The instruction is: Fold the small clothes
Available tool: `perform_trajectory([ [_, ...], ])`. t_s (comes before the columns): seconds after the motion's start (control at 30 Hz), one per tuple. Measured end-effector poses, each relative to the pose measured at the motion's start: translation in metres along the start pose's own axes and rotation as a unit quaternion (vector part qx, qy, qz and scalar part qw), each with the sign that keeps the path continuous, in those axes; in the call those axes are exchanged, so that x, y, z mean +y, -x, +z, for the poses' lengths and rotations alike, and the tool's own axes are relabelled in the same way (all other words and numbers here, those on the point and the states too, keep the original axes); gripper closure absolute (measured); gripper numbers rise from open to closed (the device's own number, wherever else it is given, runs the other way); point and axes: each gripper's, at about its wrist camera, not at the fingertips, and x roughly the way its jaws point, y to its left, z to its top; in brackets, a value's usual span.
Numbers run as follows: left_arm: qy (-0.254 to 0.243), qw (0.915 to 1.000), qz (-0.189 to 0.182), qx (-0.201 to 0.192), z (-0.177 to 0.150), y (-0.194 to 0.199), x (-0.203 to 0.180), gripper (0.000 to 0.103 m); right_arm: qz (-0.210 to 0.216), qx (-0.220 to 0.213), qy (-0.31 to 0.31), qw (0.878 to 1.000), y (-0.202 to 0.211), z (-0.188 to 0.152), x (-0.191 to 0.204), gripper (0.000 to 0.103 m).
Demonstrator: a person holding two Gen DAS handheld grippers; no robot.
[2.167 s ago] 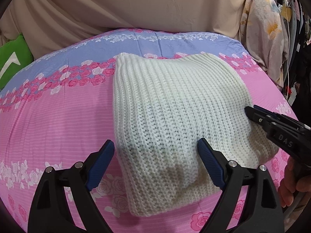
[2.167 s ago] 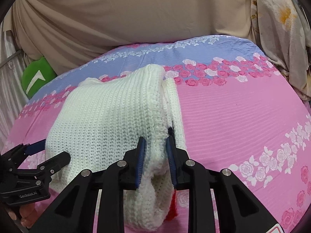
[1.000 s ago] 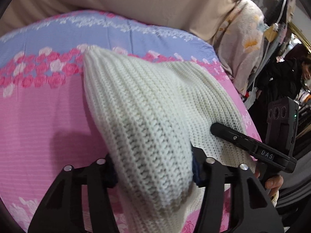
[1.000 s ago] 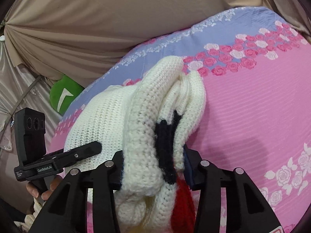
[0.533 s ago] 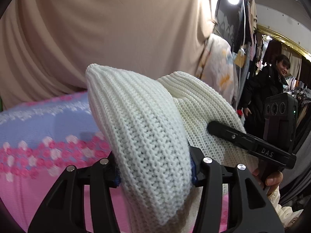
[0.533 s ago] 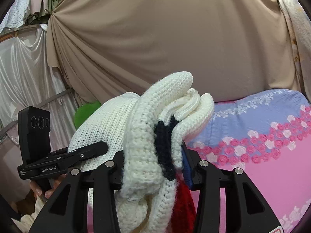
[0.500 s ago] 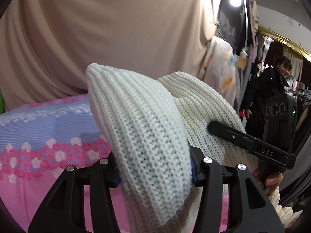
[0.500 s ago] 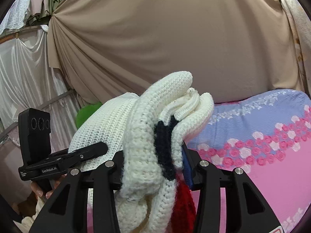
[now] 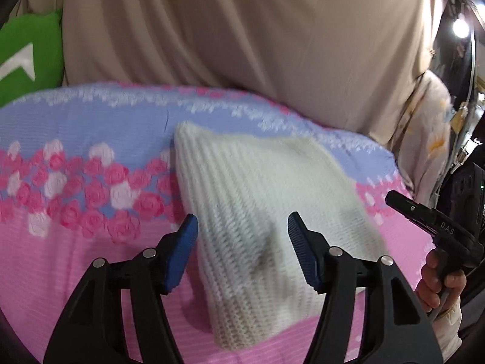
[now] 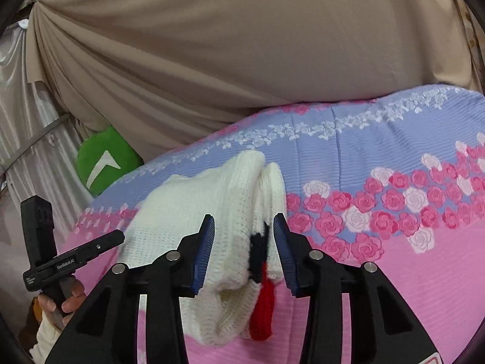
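On the floral bedsheet [image 9: 75, 273] your folded white knit sweater [image 9: 257, 212] lies between both tongs. Your left tongs [image 9: 242, 248] are opening, pads clear of it; your right tongs [image 10: 244, 253] are closing without pressing its black-and-red edge. A green cushion [image 10: 106, 160] sits behind.

The cream-white chunky ribbed-knit sweater [image 9: 257, 212] lies folded into a thick, roughly square bundle on the pink-and-lilac rose-printed bedspread [image 10: 394, 273] — its layered edge on one side showing a black patch and a red knit piece — flat, far corner peaked.
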Motion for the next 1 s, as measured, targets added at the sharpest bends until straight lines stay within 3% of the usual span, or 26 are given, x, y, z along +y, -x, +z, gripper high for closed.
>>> perform_trajectory([
  [0.03,-0.005,1.0000,-0.003,-0.006,0.004,0.004,-0.006,0.042,0.005,0.001,0.006,1.000,0.000,0.003,0.006,0.066],
  [0.17,-0.030,0.9994,0.018,0.004,0.007,-0.005,-0.029,0.040,-0.016,0.027,0.063,0.998,-0.025,-0.002,0.036,0.093],
  [0.27,-0.071,0.9942,0.077,0.021,-0.006,-0.025,-0.040,0.040,-0.063,0.054,0.102,0.991,-0.048,-0.018,0.042,0.103],
  [0.4,-0.116,0.9842,0.132,0.020,-0.025,-0.032,-0.048,0.040,-0.112,0.054,0.138,0.983,-0.062,-0.031,0.031,0.103],
  [0.63,-0.102,0.9837,0.148,0.012,-0.033,-0.024,-0.045,0.038,-0.078,0.033,0.120,0.989,-0.026,-0.031,0.041,0.103],
  [0.83,-0.114,0.9779,0.175,0.003,-0.047,-0.023,-0.054,0.038,-0.086,0.067,0.118,0.987,-0.043,-0.050,0.032,0.103],
  [1.0,-0.090,0.9814,0.170,-0.002,-0.055,-0.013,-0.050,0.038,-0.064,0.027,0.097,0.993,-0.007,-0.051,0.042,0.103],
])
